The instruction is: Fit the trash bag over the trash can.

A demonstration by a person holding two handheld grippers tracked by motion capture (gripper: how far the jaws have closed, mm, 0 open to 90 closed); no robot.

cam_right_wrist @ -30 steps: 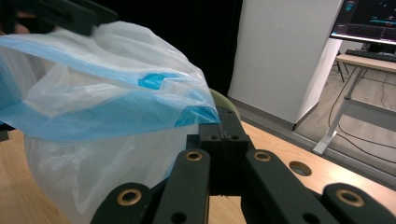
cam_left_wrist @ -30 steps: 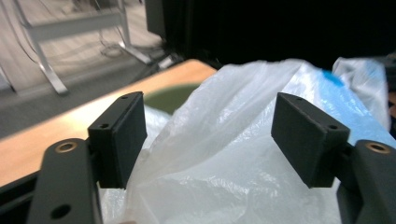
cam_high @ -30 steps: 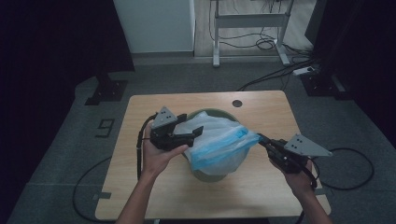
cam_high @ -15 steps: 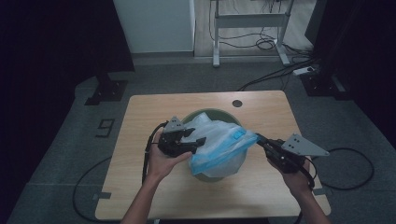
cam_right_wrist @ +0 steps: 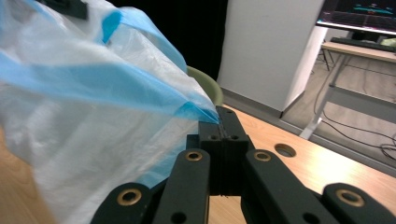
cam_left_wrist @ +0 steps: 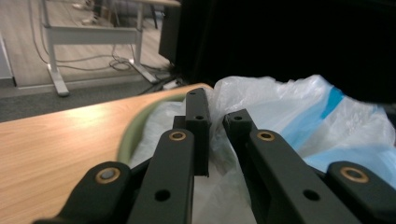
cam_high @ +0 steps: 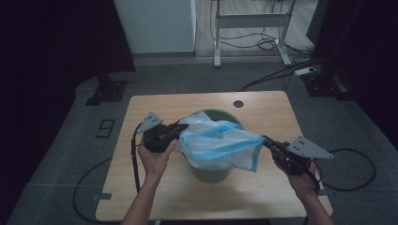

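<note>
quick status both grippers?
Left gripper: jaws just closing, bag film between them.
Right gripper: shut on the bag's blue edge.

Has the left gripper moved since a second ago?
Yes. The left gripper slid toward the green bin, its jaws just closing on the plastic bag.

Bag [cam_high: 216, 145] white w/ blue stripes; bin [cam_high: 209, 173] green.

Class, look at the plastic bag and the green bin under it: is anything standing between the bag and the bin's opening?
Nothing visible does. The plastic bag hangs stretched over the green bin, pinched at one edge by the left gripper, whose jaws have just been closing on the film, and at the other by the right gripper. The bin's inside is hidden.
</note>
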